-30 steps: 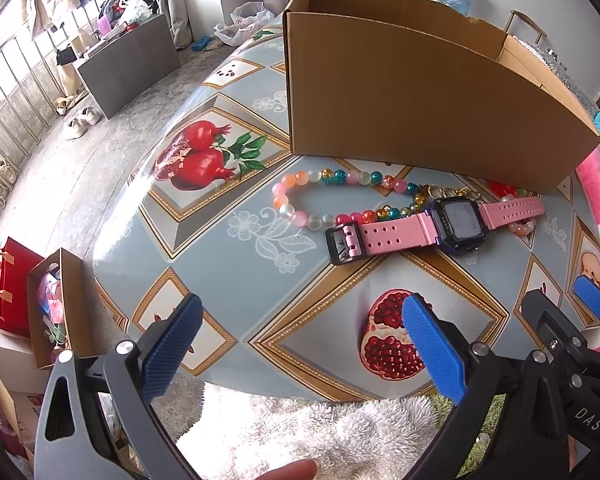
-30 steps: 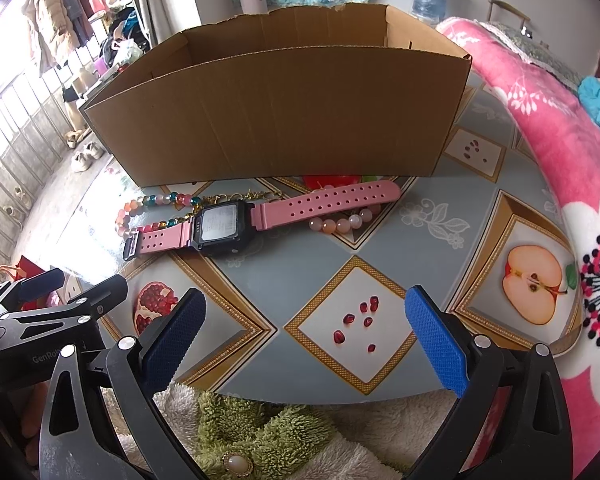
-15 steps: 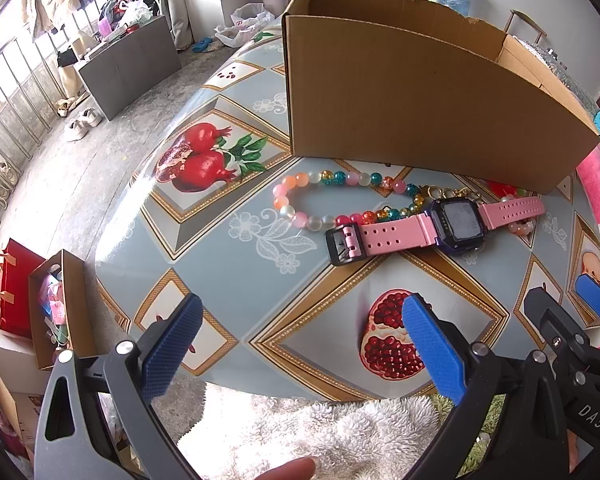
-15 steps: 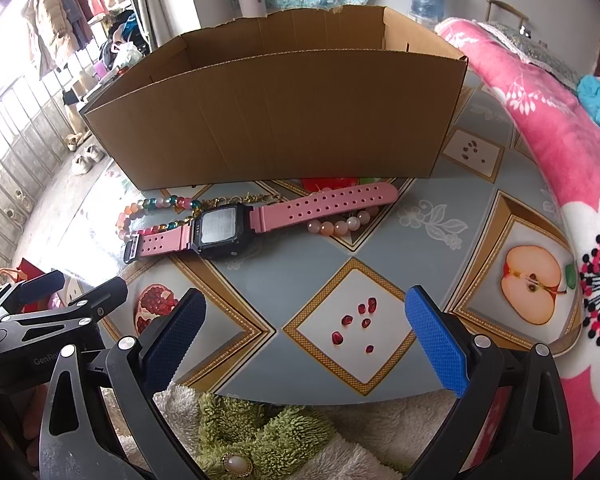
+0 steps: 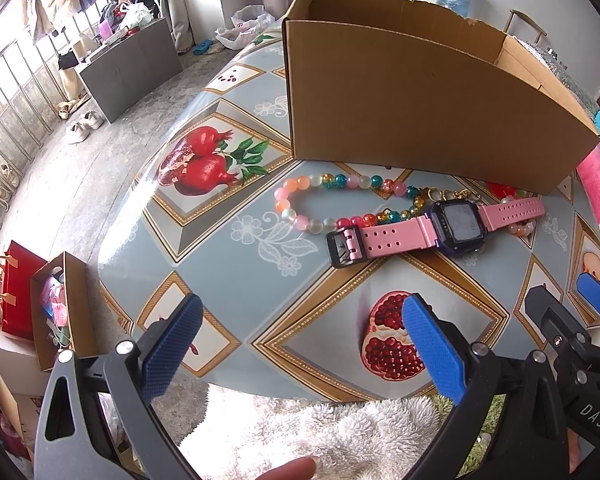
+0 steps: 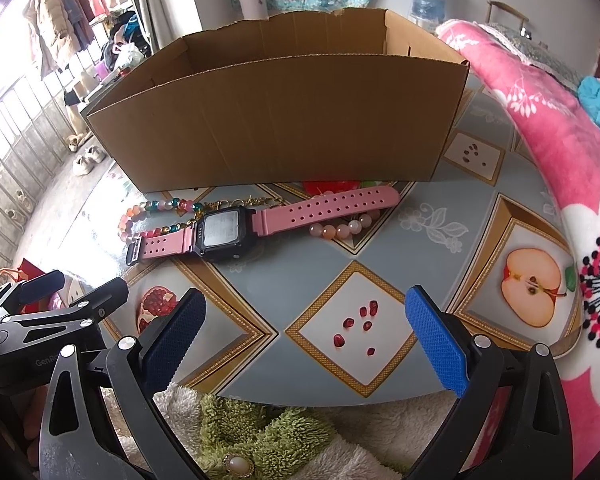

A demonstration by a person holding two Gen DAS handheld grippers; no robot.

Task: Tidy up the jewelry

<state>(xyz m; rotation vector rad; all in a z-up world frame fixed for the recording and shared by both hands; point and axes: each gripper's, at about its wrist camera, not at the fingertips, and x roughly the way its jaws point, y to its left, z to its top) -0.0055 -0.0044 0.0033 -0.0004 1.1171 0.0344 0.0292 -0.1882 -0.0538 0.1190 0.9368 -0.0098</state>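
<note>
A pink-strapped digital watch (image 5: 440, 230) (image 6: 228, 234) lies flat on the table in front of a brown cardboard box (image 5: 412, 112) (image 6: 284, 120). A bracelet of coloured beads (image 5: 320, 200) (image 6: 148, 216) curls under the watch's left strap. A gold chain (image 6: 244, 202) and pale pink beads (image 6: 340, 230) lie partly hidden under the right strap. My left gripper (image 5: 300, 344) hangs open over the table's near edge, well short of the watch. My right gripper (image 6: 304, 340) is open too, nothing between its fingers, to the right of the left one.
The round table (image 6: 440, 264) has a fruit-patterned cloth. A pink flowered blanket (image 6: 548, 128) lies along the right side. White and green fluffy cloth (image 6: 260, 432) sits below the near edge. On the floor to the left stand a small open box (image 5: 58, 304) and a red bag (image 5: 16, 292).
Both grippers have eased slightly toward the table. The watch and beads lie where they were.
</note>
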